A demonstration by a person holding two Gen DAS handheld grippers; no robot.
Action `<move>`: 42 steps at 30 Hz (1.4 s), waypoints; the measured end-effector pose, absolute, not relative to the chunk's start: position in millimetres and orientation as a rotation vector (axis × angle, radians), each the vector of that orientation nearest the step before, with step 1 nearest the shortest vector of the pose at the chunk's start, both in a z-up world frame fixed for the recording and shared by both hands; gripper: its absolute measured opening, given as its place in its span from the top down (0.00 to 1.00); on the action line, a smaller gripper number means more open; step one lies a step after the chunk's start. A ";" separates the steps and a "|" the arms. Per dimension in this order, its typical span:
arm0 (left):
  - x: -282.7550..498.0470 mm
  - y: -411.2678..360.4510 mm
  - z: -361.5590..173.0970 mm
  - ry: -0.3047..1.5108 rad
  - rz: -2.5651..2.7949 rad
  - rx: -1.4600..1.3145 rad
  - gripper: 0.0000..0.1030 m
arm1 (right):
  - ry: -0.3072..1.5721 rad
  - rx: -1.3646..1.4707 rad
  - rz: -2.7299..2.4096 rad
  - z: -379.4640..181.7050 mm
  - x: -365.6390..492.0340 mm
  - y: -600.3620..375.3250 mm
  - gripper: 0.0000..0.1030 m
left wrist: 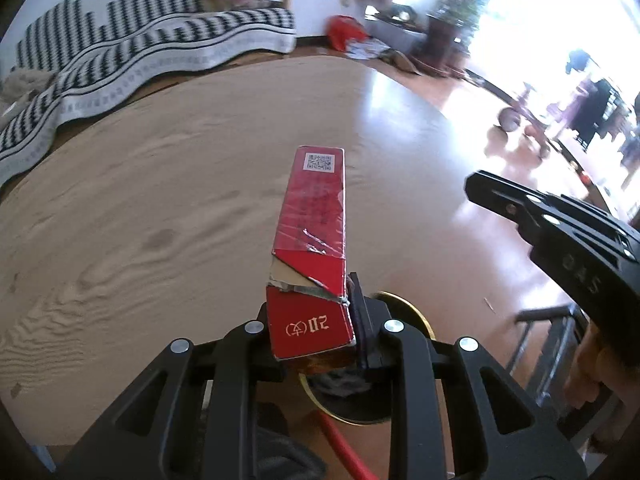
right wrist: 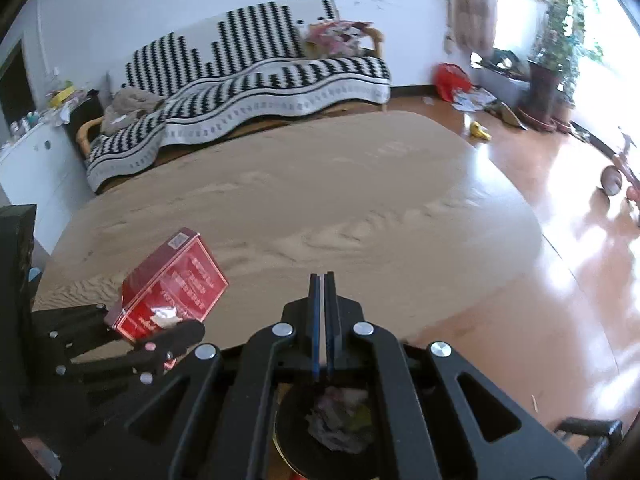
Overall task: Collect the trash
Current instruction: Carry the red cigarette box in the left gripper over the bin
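My left gripper (left wrist: 316, 332) is shut on a torn red cigarette box (left wrist: 316, 216), holding it by its near end above the wooden table (left wrist: 160, 184). The box also shows in the right wrist view (right wrist: 172, 284) at the lower left, clamped in the left gripper (right wrist: 132, 340). My right gripper (right wrist: 324, 320) is shut with nothing between its blue pads, and it appears in the left wrist view (left wrist: 560, 232) at the right. A round black bin with a gold rim (right wrist: 288, 432) holding crumpled trash (right wrist: 340, 420) sits below both grippers; it also shows in the left wrist view (left wrist: 404, 308).
A sofa with a black-and-white cover (right wrist: 256, 92) stands beyond the table. A red bag (right wrist: 452, 76), papers and a potted plant (right wrist: 556, 48) are on the wooden floor at the back right. A child's tricycle (right wrist: 620, 176) stands at the right. A white cabinet (right wrist: 32, 160) is at the left.
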State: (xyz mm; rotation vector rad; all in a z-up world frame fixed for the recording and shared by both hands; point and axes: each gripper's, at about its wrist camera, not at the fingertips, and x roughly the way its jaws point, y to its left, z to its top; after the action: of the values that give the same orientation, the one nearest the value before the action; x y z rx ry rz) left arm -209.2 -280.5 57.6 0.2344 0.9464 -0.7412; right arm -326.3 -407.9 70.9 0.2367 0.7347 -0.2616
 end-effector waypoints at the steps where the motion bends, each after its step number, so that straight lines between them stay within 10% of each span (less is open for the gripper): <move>1: -216.5 -284.5 55.9 0.948 -0.750 0.237 0.78 | 0.737 0.243 -0.272 69.6 -336.6 -412.9 0.97; 20: -267.0 -341.3 -155.5 1.367 -0.740 0.422 0.78 | 1.148 0.693 -0.238 -149.1 -377.2 -466.2 0.97; 39: -262.7 -353.9 -182.9 1.433 -0.706 0.408 0.78 | 1.205 0.754 -0.225 -184.2 -357.7 -473.8 0.97; 42: -265.0 -354.4 -181.5 1.424 -0.710 0.386 0.60 | 1.197 0.774 -0.233 -183.8 -358.2 -479.3 0.96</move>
State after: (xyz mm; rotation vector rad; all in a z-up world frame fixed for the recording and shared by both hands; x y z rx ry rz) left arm -265.0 -354.4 -181.5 0.3860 1.4236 -0.7104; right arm -358.2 -479.3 -183.8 0.7737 1.1974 -0.2335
